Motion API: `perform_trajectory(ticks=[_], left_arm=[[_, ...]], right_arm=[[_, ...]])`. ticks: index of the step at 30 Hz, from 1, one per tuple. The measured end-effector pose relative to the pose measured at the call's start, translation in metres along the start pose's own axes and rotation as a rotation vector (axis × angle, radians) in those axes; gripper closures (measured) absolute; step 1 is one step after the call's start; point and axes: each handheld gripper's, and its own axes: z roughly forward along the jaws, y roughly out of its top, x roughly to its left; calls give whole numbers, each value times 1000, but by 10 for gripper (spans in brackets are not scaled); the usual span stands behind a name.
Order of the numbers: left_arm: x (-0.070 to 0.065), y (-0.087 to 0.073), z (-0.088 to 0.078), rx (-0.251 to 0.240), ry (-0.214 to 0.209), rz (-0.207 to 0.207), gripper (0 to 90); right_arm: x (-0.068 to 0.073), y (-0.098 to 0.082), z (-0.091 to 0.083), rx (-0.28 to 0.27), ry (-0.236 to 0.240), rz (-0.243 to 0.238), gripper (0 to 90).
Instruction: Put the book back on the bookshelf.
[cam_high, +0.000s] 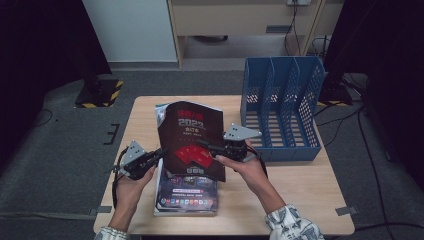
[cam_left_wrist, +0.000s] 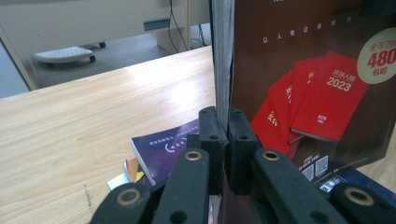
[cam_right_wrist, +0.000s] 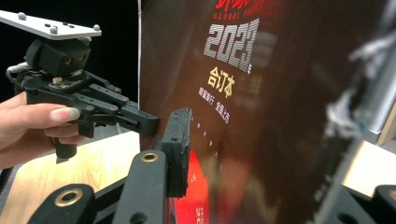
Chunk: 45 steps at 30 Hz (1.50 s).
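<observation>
Black jaws of the left gripper (cam_left_wrist: 223, 140) pinch the edge of a dark magazine (cam_left_wrist: 303, 88), their 2 pads pressed flat against either side of its stacked pages. Seen from above, the same left gripper (cam_high: 152, 161) sits at the lower left corner of the magazine (cam_high: 192, 137), which stands nearly upright over the wooden table (cam_high: 300, 185), tilted slightly back, its cover showing red books and the year 2023. Under it, a second magazine (cam_high: 186, 195) with a purple cover lies flat on top of a small stack near the table's front edge.

On the other side, the right gripper (cam_high: 212, 149) reaches in at the magazine's right edge, held in the person's right hand (cam_high: 247, 167). Its jaws stand partly apart around the cover (cam_right_wrist: 243, 93): the left pad (cam_right_wrist: 179, 149) is just beside the front of the cover, and whether it touches cannot be told, while the other jaw is blurred behind the page edge.

Farther right, a blue file rack (cam_high: 282, 107) with 3 slots stands on the table's far right corner, well apart from both grippers.
</observation>
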Motion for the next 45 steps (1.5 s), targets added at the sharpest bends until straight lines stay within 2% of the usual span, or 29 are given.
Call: perform_trajectory(ticks=[3, 5, 7, 11, 16, 20, 21, 24, 30, 32, 35, 39, 41, 43, 45], left_arm=[[0, 3, -1, -30, 7, 3, 873], [-1, 5, -1, -38, 22, 17, 873], [1, 5, -1, -41, 25, 7, 873], [4, 4, -3, -45, 22, 7, 873], [4, 3, -4, -53, 15, 9, 871], [2, 2, -5, -56, 12, 11, 871], [2, 2, -6, -57, 13, 10, 871], [3, 1, -7, -55, 9, 8, 871], [4, -1, -8, -61, -4, 4, 871], [5, -1, -8, -61, 1, 1, 869], [6, -2, -8, -63, 9, -6, 858], [9, -4, -6, -70, 38, -37, 762], [12, -6, -6, -74, 66, -72, 608], [15, -9, -6, -70, 91, -81, 513], [19, -14, -5, -44, 107, -92, 382]], right_arm=[[0, 3, 0, -4, 1, 0, 650], [1, 5, 1, -11, -2, -9, 668], [1, 7, 3, -23, -10, -32, 722], [3, 13, 5, -38, -1, -42, 730], [7, 23, 2, -26, 11, -51, 680], [9, 33, -2, -54, 6, -39, 635], [9, 35, -3, -49, 22, -51, 593], [10, 40, -2, -48, 41, -36, 576], [9, 43, 1, -52, 87, 7, 692], [9, 44, 1, -52, 88, 19, 774], [8, 45, 0, -68, 76, 36, 845], [7, 46, -1, -74, 48, 23, 862], [9, 46, -2, -78, 44, 6, 862], [12, 48, -2, -77, 32, -10, 861], [11, 49, -3, -79, 14, -15, 861]])
